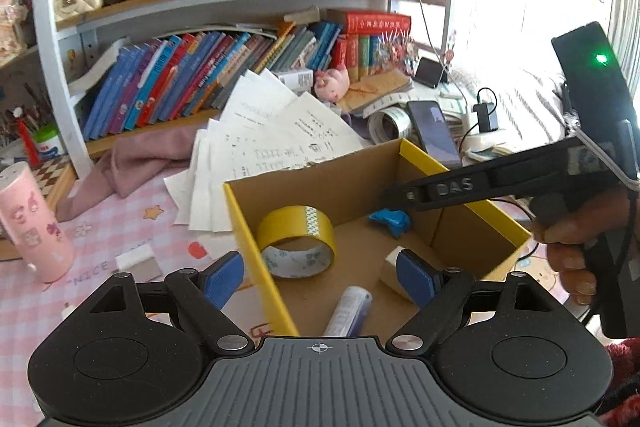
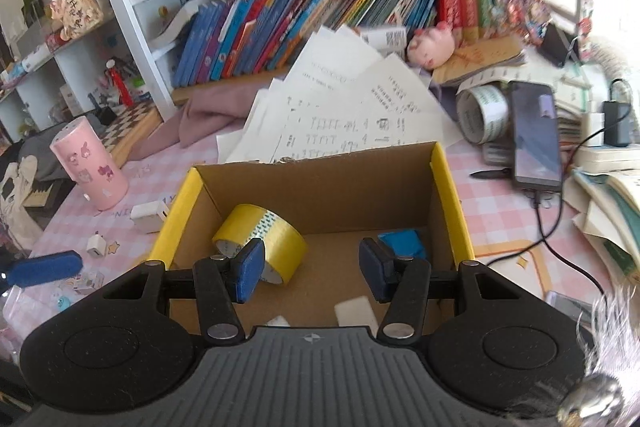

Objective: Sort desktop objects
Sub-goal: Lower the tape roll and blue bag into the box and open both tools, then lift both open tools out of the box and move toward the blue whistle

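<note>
My left gripper [image 1: 320, 277] hovers over the near left corner of the open cardboard box with yellow rims [image 1: 250, 239], its blue-padded fingers [image 1: 416, 277] spread wide and holding nothing; one pad sits outside the box wall, the other inside. My right gripper [image 2: 312, 275] hangs over the same box [image 2: 448, 187], fingers [image 2: 250, 273] parted about halfway, nothing between them.

Inside the box: a roll of yellow packing tape [image 1: 296, 241] on its side by the left wall, a crumpled blue wrapper [image 1: 390, 221] near the back right, a white-and-blue tube [image 1: 348, 311] lying flat, and a small white block [image 2: 356, 311] (I cannot tell what it is). The box sits on the pink checked surface [image 2: 500, 203], fanned white papers [image 2: 352, 107] just behind it.
</note>
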Demonstrator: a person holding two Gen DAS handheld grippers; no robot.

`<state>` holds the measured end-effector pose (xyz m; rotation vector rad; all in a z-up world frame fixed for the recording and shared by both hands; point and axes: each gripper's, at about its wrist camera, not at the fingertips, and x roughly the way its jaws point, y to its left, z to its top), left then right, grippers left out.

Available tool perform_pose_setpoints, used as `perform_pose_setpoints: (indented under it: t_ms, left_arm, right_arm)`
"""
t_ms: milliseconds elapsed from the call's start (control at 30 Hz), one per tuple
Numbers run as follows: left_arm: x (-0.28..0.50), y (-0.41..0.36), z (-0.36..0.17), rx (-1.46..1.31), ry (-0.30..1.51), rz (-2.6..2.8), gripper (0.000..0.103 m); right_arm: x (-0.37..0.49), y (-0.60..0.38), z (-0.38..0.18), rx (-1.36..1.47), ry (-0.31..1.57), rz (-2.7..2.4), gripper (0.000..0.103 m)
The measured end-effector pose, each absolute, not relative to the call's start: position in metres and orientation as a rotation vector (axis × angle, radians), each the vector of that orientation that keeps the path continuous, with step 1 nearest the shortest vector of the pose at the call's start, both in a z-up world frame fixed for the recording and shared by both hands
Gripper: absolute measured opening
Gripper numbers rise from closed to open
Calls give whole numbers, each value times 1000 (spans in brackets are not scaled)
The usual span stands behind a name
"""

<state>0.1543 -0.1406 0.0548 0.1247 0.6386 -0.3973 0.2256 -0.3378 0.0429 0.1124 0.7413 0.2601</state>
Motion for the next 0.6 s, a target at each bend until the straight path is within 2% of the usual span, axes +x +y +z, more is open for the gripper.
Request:
perform_pose_setpoints:
  t_ms: [433, 600]
  left_arm:
    - [99, -89, 53, 149, 556, -406, 86]
    - [76, -61, 48, 132, 554, -369, 86]
  right_arm:
    - [126, -303, 49, 32, 565, 49, 52]
    - [95, -290, 47, 39, 571, -21, 53]
